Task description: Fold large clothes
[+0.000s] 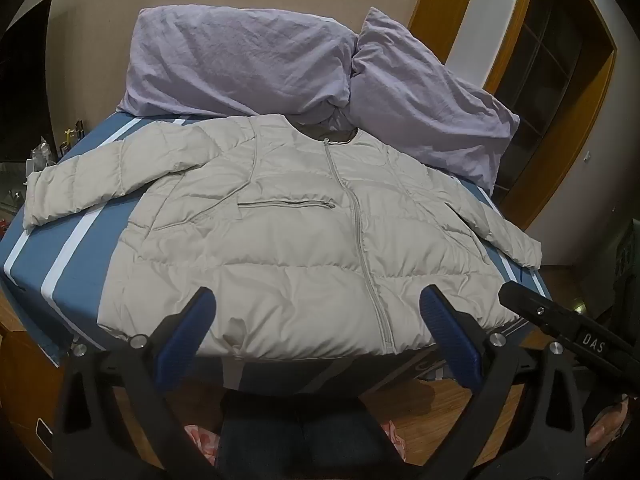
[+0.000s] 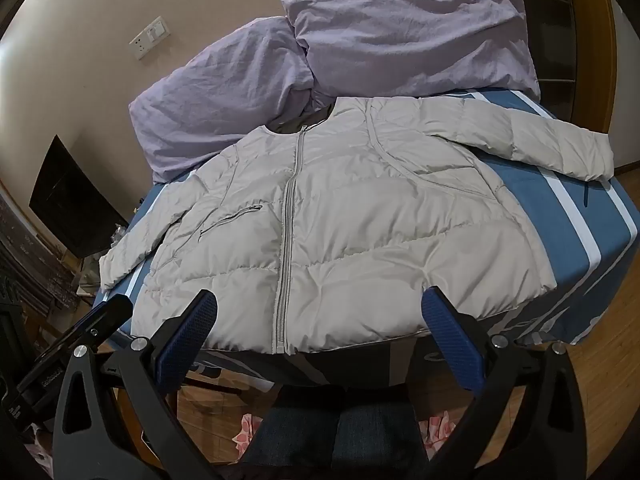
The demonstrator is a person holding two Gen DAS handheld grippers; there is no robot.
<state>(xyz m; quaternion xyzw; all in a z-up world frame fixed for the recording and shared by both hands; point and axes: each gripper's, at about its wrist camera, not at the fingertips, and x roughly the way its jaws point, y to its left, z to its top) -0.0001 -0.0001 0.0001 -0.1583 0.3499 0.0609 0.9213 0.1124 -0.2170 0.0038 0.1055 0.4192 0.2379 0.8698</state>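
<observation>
A pale beige puffer jacket (image 1: 304,240) (image 2: 340,236) lies flat and zipped, front up, on the blue striped bed, both sleeves spread outward. Its hem faces me at the near bed edge. My left gripper (image 1: 316,300) hangs open just above the hem, with nothing between its blue pads. My right gripper (image 2: 320,300) is likewise open over the hem, holding nothing. In the left wrist view the right gripper's black finger (image 1: 560,320) shows at the right; in the right wrist view part of the left gripper (image 2: 92,328) shows at the lower left.
Two lilac pillows (image 1: 248,60) (image 2: 408,36) lie at the head of the bed (image 1: 52,248) (image 2: 580,248) against the wall. Wooden floor (image 2: 600,368) surrounds the bed. A person's legs in dark trousers (image 1: 300,432) stand at the foot. A dark cabinet (image 2: 72,200) stands to the left.
</observation>
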